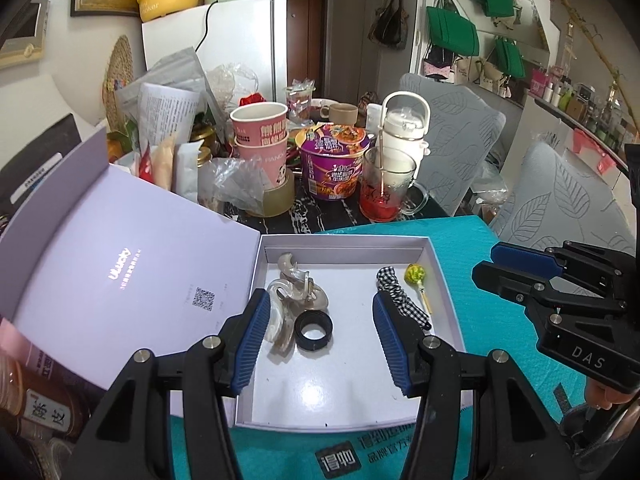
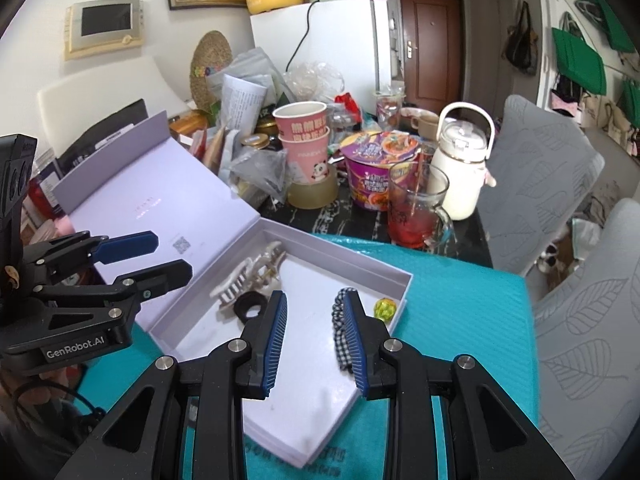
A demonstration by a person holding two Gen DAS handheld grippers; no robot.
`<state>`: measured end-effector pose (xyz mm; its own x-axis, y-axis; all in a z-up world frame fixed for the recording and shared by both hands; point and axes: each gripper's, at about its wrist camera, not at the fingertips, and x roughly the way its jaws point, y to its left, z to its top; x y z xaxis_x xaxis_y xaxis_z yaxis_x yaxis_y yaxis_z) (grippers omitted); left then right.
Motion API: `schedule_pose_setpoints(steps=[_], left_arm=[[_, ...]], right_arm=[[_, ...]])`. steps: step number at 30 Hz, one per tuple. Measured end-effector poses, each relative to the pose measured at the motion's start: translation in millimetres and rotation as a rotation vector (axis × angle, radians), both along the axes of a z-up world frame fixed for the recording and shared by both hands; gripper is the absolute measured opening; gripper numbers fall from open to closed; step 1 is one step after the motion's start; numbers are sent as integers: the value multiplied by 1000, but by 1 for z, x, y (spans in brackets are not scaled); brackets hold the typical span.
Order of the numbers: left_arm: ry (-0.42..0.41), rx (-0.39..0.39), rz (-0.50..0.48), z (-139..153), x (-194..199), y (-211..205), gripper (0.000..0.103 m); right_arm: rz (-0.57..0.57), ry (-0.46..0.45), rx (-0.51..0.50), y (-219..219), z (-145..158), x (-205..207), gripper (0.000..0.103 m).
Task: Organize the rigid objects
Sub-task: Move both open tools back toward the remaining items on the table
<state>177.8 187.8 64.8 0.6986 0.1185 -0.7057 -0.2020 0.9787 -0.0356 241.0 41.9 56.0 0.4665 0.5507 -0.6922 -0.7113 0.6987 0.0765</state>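
We hold the left claw (image 1: 322, 340) over the near half of the open box (image 1: 448, 292), its blue pads (image 1: 252, 344) parted at a moderate gap with nothing between them. The right claw (image 2: 316, 344) hangs over the same box from the other side, its jaws narrower and also empty. Neither claw touches anything.

The box sits on a teal mat (image 1: 500, 320) covering the near part of the worktop, with its pale purple lid (image 1: 120, 264) folded open to the left. Inside, a black ring (image 1: 314, 330) lies just beyond the left claw, touching a translucent hair clip (image 1: 294, 292) that lies beside it toward the back wall. On the right of the tray a checked scrunchie (image 1: 400, 292) runs along the right pad's tip in the left wrist view, and a yellow-green lollipop (image 1: 416, 278) lies just beside it, near the right wall.

Past the box, the dark marble worktop (image 1: 296, 216) is crowded: a roll of tape (image 1: 276, 200), stacked pink paper cups (image 1: 262, 140), a purple noodle bowl (image 1: 332, 164), a glass mug with red liquid (image 1: 386, 188) and a white kettle (image 1: 404, 136). Two grey-covered chairs (image 1: 560, 200) stand to the right, and a white fridge (image 1: 240, 44) stands behind the clutter.
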Motion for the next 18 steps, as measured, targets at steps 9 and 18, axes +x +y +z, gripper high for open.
schedule_pose_setpoints(steps=[9,18], left_arm=[[-65,32,-1,34,-43,-19,53],[-133,97,21,60,-87,-37,76]], right_arm=[[1,-66,24,-25,33,-47,35],[-13,-118,48,-48,57,-91,53]])
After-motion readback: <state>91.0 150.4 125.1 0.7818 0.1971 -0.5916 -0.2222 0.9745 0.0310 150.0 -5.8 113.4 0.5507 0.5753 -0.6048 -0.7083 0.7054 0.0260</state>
